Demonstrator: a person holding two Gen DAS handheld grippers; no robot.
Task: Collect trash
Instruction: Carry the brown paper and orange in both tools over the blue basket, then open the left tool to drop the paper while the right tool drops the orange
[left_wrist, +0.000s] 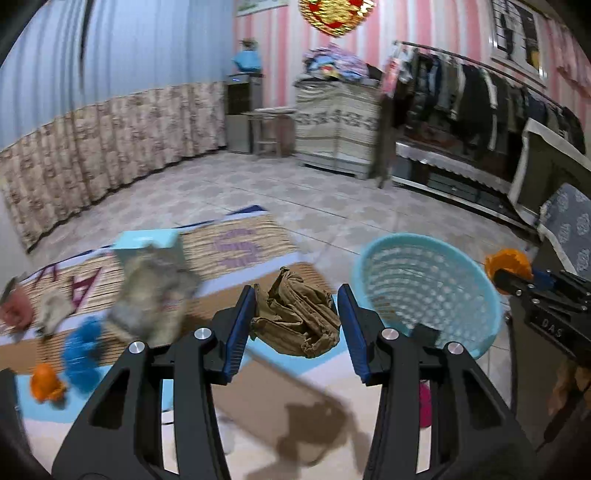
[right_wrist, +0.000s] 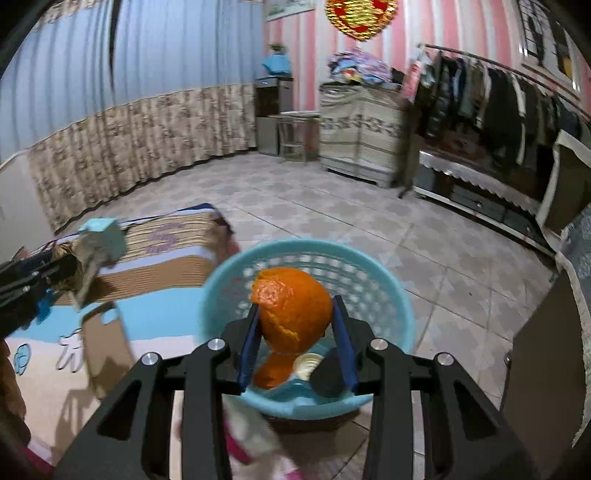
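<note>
1. Bare tiled floor (right_wrist: 332, 206) lay open toward twelve o'clock beyond the blue basket (right_wrist: 391, 295).
2. The right gripper (right_wrist: 295, 332) pinched a ragged orange peel (right_wrist: 295, 306) above it.
3. The left gripper (left_wrist: 295, 325) probably clamped crumpled brown paper (left_wrist: 295, 321); contact looked unclear.

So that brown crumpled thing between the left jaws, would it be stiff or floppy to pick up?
Probably floppy: the brown wad shows soft folds and creases, like cloth or paper. Likely light for its size, since it sits loosely bunched on the mat. It should not roll; its lumpy shape lies flat.
</note>
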